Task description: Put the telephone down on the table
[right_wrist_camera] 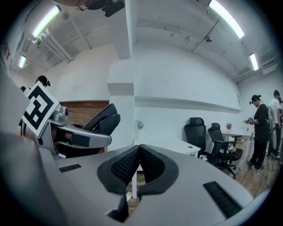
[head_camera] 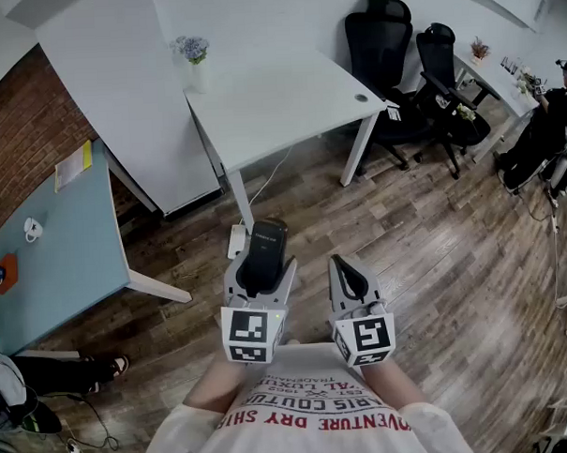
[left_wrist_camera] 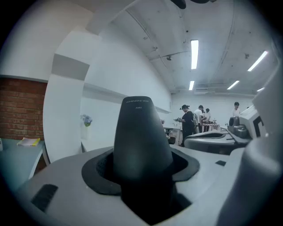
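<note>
In front of our chest, above the wooden floor (head_camera: pixel 435 261), we are holding the two grippers side by side, and both are pointing almost level toward the white table (head_camera: pixel 288 108). The left gripper (head_camera: pixel 264 267) is gripping the black telephone (head_camera: pixel 267 238). Its jaws are standing wide apart, the dark pads are pressing on both sides of the handset, and the upper end of the telephone is sticking out beyond the jaws. So the telephone is hanging in the air, well apart from the white table, and it is not yet lying on any table. The right gripper (head_camera: pixel 347 267) is carrying nothing, and its two ribbed pads are resting against each other. A vase of flowers (head_camera: pixel 195 63) is standing near the far edge of the white table. A blue table (head_camera: pixel 60 268) is standing at our left, and black office chairs (head_camera: pixel 388 47) are standing at the right, beyond the white table.
</note>
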A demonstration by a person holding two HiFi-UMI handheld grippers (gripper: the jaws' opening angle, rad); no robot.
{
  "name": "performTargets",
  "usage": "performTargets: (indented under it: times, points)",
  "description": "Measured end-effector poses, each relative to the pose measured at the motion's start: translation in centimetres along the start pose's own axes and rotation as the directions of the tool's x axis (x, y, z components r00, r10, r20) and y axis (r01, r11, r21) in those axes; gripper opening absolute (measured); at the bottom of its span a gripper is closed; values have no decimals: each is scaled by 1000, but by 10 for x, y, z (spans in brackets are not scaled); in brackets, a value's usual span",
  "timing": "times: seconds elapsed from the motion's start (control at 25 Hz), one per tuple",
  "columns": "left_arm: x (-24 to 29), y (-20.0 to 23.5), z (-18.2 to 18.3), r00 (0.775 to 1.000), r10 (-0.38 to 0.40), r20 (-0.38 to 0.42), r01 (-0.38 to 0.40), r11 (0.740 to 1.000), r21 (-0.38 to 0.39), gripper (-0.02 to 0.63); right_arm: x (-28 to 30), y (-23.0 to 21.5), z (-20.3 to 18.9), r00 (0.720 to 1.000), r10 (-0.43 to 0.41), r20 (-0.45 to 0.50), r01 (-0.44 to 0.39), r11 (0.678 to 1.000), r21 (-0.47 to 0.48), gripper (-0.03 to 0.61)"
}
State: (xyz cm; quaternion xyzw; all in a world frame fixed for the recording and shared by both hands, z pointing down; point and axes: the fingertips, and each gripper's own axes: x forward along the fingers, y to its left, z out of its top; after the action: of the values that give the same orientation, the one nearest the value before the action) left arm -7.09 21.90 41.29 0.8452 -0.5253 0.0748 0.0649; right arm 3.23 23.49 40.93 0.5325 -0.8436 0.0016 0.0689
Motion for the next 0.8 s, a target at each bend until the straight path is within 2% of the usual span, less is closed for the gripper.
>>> performTargets:
  times: [0.36,0.8]
  points:
    - [6,-1,-3,1000,-10,-11,10,1000,-5,299,5,-1,-4,1000,5,-15,-5,1000,3,25]
    - [21,8,-11,999,-20,-26,19,999,-39,299,17,-13,-13,999,-36,-39,38,998,43,25]
